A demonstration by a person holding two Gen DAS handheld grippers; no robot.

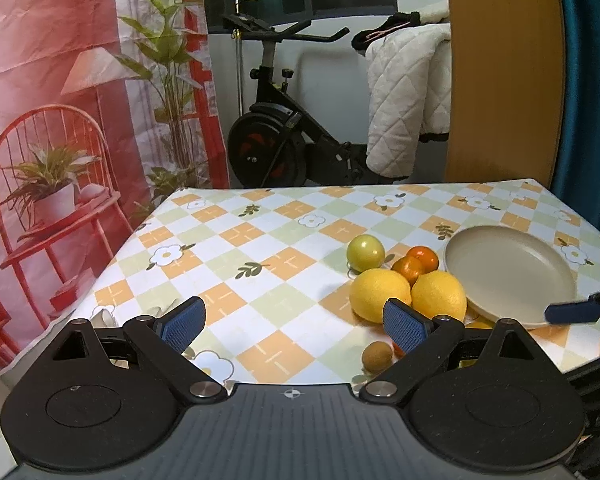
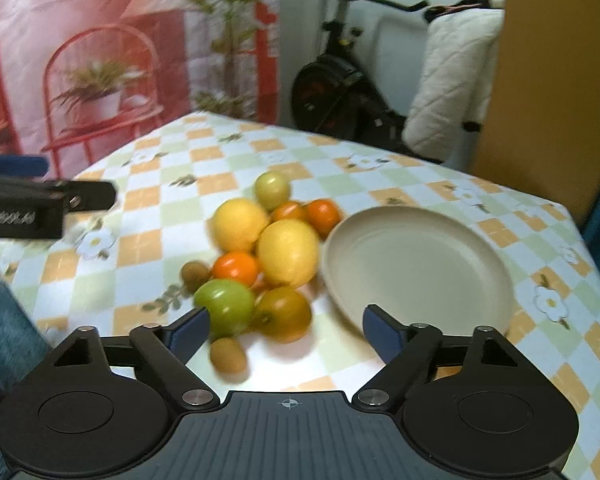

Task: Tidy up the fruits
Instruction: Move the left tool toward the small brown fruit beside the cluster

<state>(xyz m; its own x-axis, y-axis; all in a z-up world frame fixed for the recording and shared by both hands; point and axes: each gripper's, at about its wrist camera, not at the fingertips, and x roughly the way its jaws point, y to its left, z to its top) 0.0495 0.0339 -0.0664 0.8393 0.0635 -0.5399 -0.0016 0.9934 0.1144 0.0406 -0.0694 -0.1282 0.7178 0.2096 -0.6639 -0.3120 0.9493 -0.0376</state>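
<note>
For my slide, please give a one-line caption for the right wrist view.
Open right gripper above a pile of mixed fruits beside an empty beige round plate.

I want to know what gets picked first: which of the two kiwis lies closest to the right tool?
The kiwi lying nearest the camera, just below the green apple, between the right tool's fingers. The other kiwi sits farther back, left of an orange.

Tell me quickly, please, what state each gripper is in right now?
Left gripper: open, holding nothing.
Right gripper: open, nothing gripped; the fruit pile lies just ahead of it.
</note>
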